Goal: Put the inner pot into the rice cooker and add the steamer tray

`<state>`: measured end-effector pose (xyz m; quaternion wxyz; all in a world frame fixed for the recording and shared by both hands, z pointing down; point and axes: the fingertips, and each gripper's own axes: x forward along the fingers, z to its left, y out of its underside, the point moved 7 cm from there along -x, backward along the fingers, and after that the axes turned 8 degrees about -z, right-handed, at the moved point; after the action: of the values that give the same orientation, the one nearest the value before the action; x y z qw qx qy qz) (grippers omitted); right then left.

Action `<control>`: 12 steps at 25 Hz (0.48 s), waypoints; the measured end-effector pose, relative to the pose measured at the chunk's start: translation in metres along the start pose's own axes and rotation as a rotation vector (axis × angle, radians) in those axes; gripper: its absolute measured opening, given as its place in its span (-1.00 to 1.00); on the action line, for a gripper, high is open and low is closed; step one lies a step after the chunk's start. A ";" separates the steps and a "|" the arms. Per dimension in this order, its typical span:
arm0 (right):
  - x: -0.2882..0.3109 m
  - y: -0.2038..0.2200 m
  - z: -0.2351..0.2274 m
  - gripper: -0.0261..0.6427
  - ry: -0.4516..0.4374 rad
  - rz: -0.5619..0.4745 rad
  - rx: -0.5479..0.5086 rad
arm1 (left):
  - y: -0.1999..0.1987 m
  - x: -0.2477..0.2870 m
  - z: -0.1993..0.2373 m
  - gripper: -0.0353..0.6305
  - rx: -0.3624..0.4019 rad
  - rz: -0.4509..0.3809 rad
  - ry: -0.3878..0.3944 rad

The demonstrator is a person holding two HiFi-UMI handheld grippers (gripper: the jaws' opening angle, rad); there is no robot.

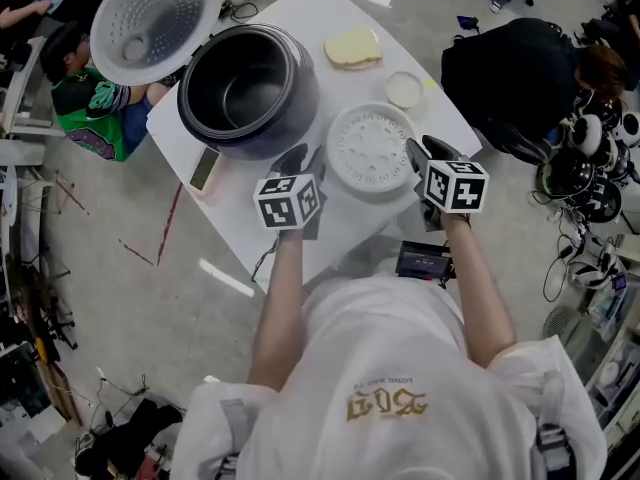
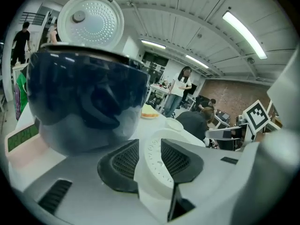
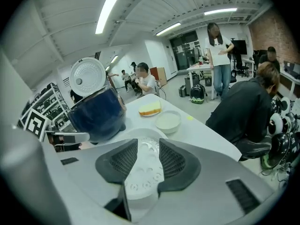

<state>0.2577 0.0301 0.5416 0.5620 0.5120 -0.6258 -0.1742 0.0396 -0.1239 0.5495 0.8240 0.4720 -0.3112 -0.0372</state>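
So the round white perforated steamer tray [image 1: 372,148] sits on the white surface [image 1: 310,28], smack between both tools. Left hand-held gripper [image 1: 303,160] is at its left rim, right hand-held gripper [image 1: 425,153] at its right. Both are equally near, with jaws spread and pinching nothing.

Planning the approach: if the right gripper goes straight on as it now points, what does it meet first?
Probably the white round perforated steamer tray, seen between the right gripper's open jaws.
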 end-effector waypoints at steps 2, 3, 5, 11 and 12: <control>0.007 0.006 -0.015 -0.46 0.005 0.024 0.005 | 0.008 0.014 0.000 -0.42 -0.007 0.025 -0.020; 0.011 0.008 -0.022 -0.46 0.007 0.035 0.006 | 0.011 0.020 0.001 -0.41 -0.009 0.034 -0.033; 0.021 0.011 -0.035 -0.45 0.007 0.055 0.009 | 0.016 0.033 0.002 -0.38 -0.003 0.050 -0.060; 0.042 0.021 -0.060 -0.44 0.002 0.108 0.027 | 0.036 0.061 0.001 -0.30 -0.005 0.135 -0.098; 0.045 0.022 -0.063 -0.44 -0.002 0.115 0.028 | 0.038 0.065 0.000 -0.30 -0.004 0.148 -0.102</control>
<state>0.3105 0.0244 0.6022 0.5633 0.4828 -0.6571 -0.1332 0.0826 -0.1257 0.6111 0.8085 0.4436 -0.3866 -0.0010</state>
